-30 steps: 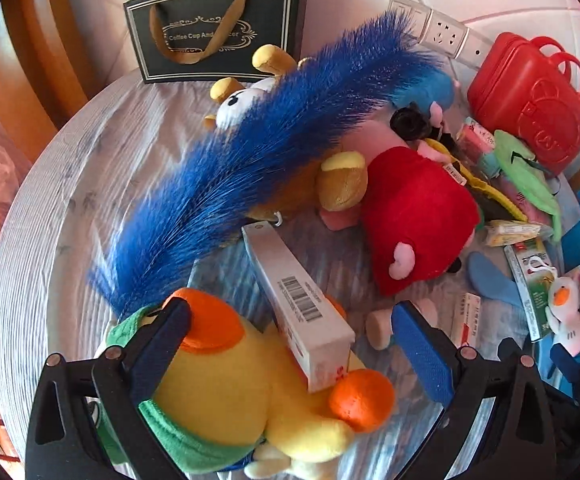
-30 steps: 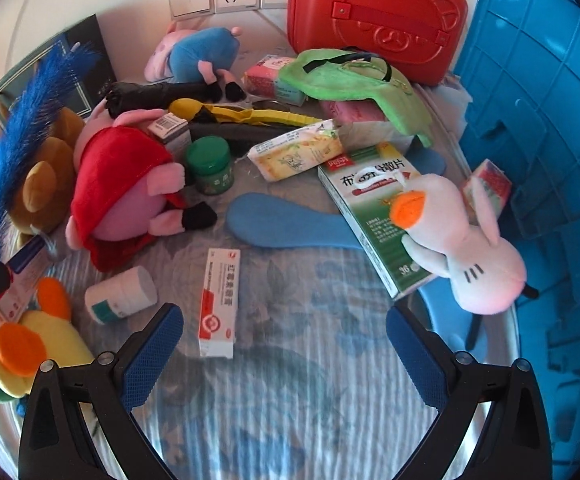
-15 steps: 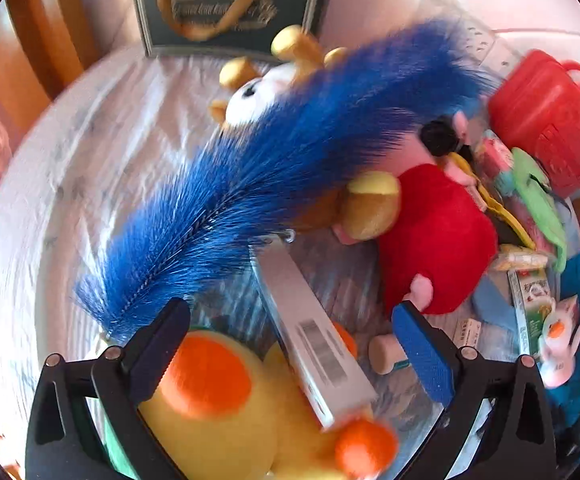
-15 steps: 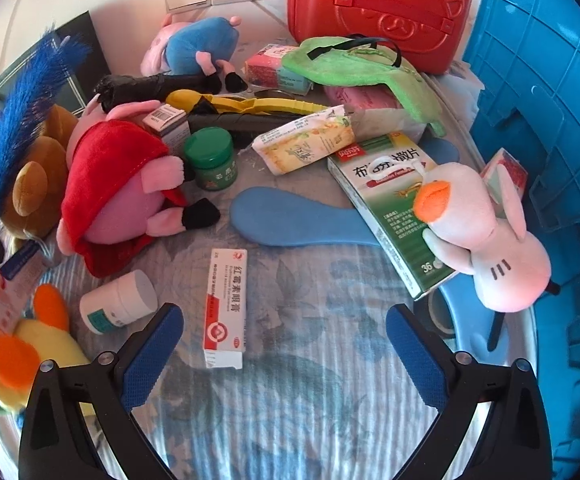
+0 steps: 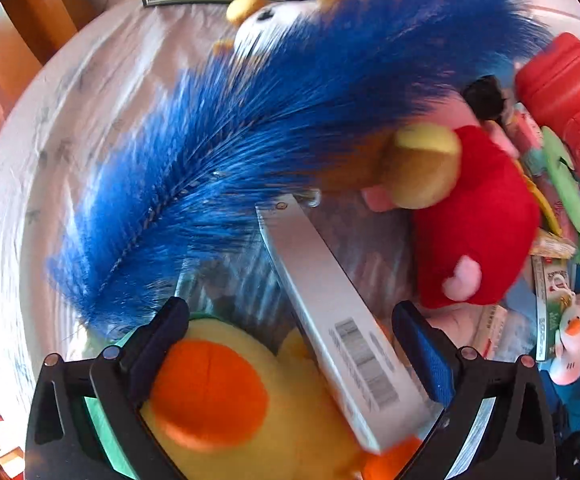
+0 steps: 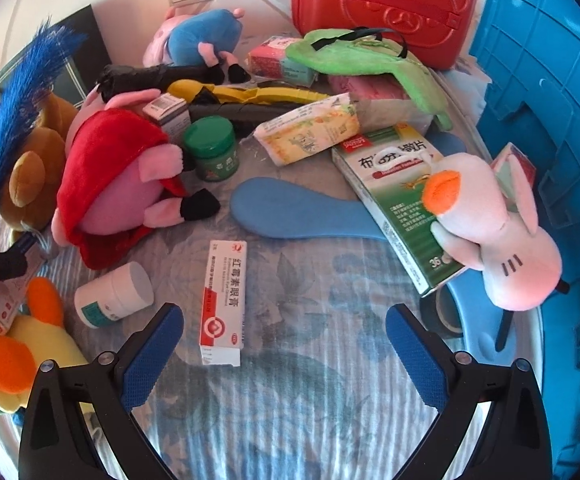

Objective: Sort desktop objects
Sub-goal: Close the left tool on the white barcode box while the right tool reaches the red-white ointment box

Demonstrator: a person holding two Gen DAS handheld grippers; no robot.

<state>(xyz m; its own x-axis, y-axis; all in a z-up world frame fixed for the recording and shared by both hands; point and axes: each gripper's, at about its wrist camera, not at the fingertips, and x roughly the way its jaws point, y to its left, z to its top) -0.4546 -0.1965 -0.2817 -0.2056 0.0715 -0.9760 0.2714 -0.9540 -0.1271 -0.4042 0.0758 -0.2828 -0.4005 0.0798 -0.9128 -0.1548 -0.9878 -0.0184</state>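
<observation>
My left gripper (image 5: 290,340) is open, low over a yellow and orange plush duck (image 5: 225,404) and a long white box with a barcode (image 5: 342,332) that lies across it, both between the jaws. A big blue feather (image 5: 273,132) lies just beyond. My right gripper (image 6: 281,344) is open above the cloth, with a red and white ointment box (image 6: 222,300) near its left finger. A white bottle (image 6: 113,295) lies left of that box.
A red-dressed pink pig plush (image 6: 117,192), a green jar (image 6: 210,148), a blue flat paddle (image 6: 302,210), a green medicine box (image 6: 402,200) and a pink duck plush (image 6: 498,236) crowd the middle. A red case (image 6: 382,4) stands at the back, a blue crate (image 6: 550,160) at the right.
The left gripper has moved forward and down over the plush duck and white box. The right gripper has moved slightly closer to the ointment box.
</observation>
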